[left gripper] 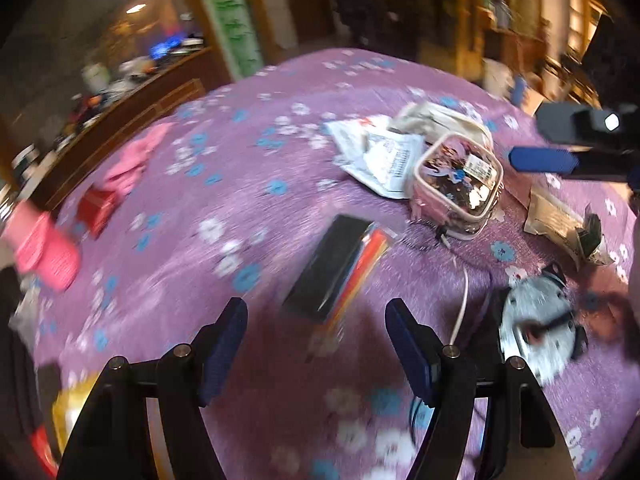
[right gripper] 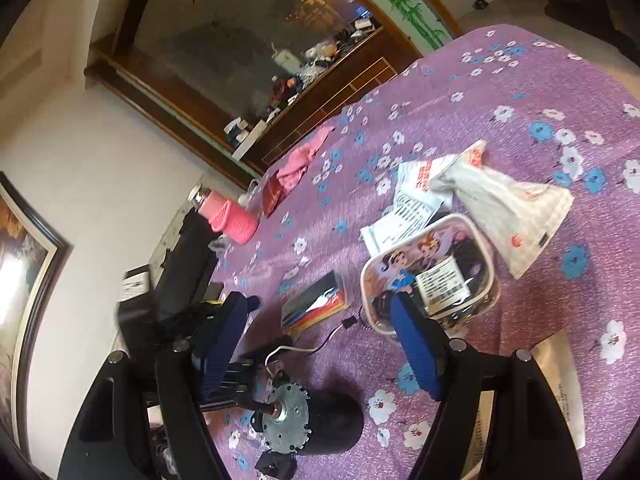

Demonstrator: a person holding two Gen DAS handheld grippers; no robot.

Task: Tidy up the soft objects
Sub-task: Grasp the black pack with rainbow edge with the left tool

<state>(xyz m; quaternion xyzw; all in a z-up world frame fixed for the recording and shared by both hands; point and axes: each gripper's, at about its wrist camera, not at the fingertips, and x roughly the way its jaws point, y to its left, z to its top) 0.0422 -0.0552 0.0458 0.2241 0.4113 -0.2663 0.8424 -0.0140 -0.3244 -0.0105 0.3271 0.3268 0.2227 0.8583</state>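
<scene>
Pink cloth (left gripper: 134,160) crumpled at the far left edge of the bed (left gripper: 280,152), touching a dark red wallet (left gripper: 96,208); same cloth (right gripper: 302,158) visible in the right wrist view, well apart from both grippers. Cream fabric bag (right gripper: 508,200) lying flat on the purple flowered bedspread, just beyond a clear cartoon-printed pouch (right gripper: 430,276), with white plastic mailers (right gripper: 416,200) tucked partly beneath it. Pink ribbed bottle sleeve (right gripper: 232,218) near the bed's left edge. Stack of coloured paper in a sleeve (left gripper: 340,268) between cloth and pouch.

Left gripper (left gripper: 316,344) spread wide, holding nothing, hovering above the bedspread short of the paper stack. Right gripper (right gripper: 320,340) likewise spread, empty, one blue finger overlapping the pouch's near edge in view; contact impossible to tell. Grey motor (right gripper: 298,420) with a wire lying just below the right gripper. Left view motion-blurred.
</scene>
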